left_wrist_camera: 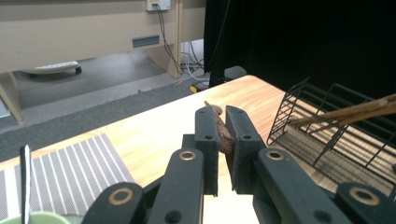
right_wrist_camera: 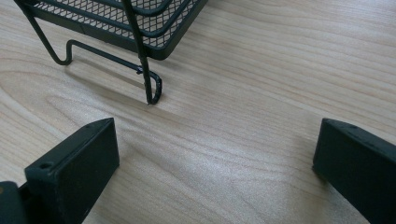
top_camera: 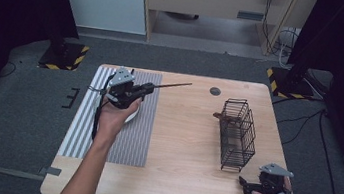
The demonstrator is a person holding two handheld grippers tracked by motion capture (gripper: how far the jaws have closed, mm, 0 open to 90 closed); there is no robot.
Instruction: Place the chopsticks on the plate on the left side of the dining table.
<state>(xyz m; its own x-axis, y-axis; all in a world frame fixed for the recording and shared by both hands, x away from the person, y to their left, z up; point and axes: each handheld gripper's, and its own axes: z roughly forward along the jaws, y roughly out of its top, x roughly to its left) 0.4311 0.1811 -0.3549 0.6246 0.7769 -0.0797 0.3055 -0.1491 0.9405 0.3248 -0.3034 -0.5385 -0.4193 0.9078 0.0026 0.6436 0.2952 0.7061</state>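
Note:
My left gripper [top_camera: 150, 89] hovers over the striped placemat [top_camera: 124, 141], shut on a thin brown stick [top_camera: 174, 84] that points right toward the table's far side. In the left gripper view the stick [left_wrist_camera: 223, 135] is pinched between the two black jaws of this gripper [left_wrist_camera: 219, 116]. A black wire basket [top_camera: 237, 136] stands on the right half of the table, with brown sticks [left_wrist_camera: 355, 112] poking out of it. My right gripper [top_camera: 244, 183] rests open near the front right corner. In its own view the right gripper [right_wrist_camera: 215, 135] has bare wood between the jaws, and the basket's foot [right_wrist_camera: 152, 88] is just ahead.
A pale dish [top_camera: 132, 117] sits on the placemat under my left hand; its green rim [left_wrist_camera: 42, 217] and a black-and-white stick [left_wrist_camera: 24, 182] appear in the left gripper view. A round grommet [top_camera: 215, 91] marks the wooden table [top_camera: 184, 144] at the back.

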